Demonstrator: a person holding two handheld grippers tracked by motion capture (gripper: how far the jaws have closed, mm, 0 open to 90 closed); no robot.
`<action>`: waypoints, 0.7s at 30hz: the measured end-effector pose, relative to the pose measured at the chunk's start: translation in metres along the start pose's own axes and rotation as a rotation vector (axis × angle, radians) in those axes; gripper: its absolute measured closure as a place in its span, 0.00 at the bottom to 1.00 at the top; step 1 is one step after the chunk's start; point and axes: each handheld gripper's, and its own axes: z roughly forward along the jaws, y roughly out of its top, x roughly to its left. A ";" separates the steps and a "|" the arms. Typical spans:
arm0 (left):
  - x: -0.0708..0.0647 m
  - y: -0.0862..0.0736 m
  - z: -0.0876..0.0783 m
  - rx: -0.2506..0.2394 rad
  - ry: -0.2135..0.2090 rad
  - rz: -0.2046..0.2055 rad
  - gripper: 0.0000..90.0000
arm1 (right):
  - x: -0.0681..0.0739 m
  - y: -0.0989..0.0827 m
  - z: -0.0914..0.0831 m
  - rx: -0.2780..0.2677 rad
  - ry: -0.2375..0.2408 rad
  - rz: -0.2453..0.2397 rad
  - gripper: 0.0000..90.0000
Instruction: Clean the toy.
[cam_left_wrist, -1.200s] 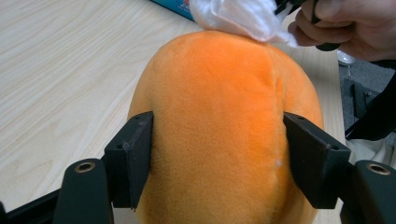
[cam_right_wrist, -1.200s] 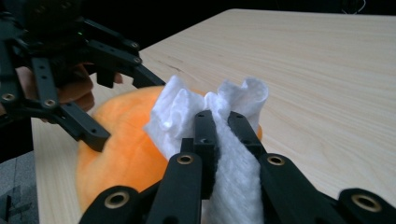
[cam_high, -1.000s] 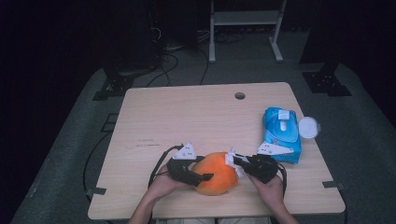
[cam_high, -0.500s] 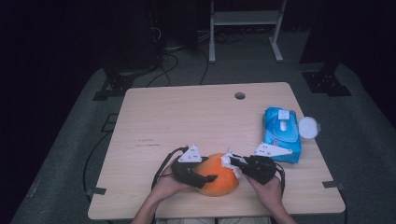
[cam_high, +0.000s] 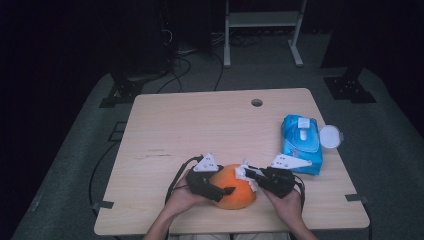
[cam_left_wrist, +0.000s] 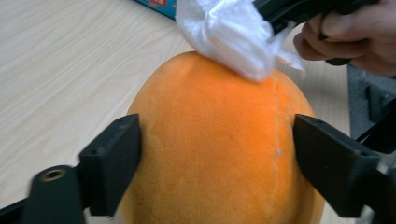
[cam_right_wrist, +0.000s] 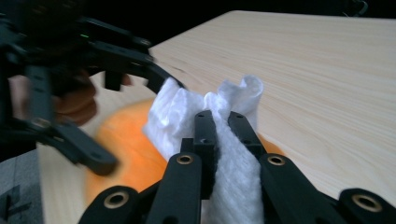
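- An orange plush ball (cam_high: 234, 187) sits on the counter (cam_high: 200, 125) near its front edge, between the person's two hands.
- The left gripper (cam_left_wrist: 215, 154) has one finger (cam_left_wrist: 112, 163) on each side of the ball. The fingers have just been opening; the left one lies right against the plush, and a thin gap seems to show at the other, so they no longer squeeze it.
- The right gripper (cam_right_wrist: 219, 128) has its fingers closed tight on a crumpled white wipe (cam_right_wrist: 205, 116).
- The wipe touches the top of the ball on the side away from the left gripper, as the left gripper view shows it (cam_left_wrist: 229, 32).
- A blue pack of wipes (cam_high: 301, 142) lies on the counter to the right of the ball, well apart from it, just beyond the right hand (cam_high: 287, 205).
- A small round white lid (cam_high: 331, 136) sits at the counter's right edge, just beside the pack.
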 end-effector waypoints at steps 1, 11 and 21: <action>-0.002 0.001 0.001 -0.003 0.002 0.002 0.22 | 0.005 0.002 0.001 -0.006 0.020 -0.010 0.91; 0.011 -0.002 -0.009 -0.001 -0.026 -0.082 0.07 | -0.003 -0.001 0.000 0.003 0.004 -0.016 0.92; -0.005 0.005 -0.006 0.015 0.002 0.036 0.31 | 0.017 0.012 0.000 -0.032 0.046 -0.067 0.92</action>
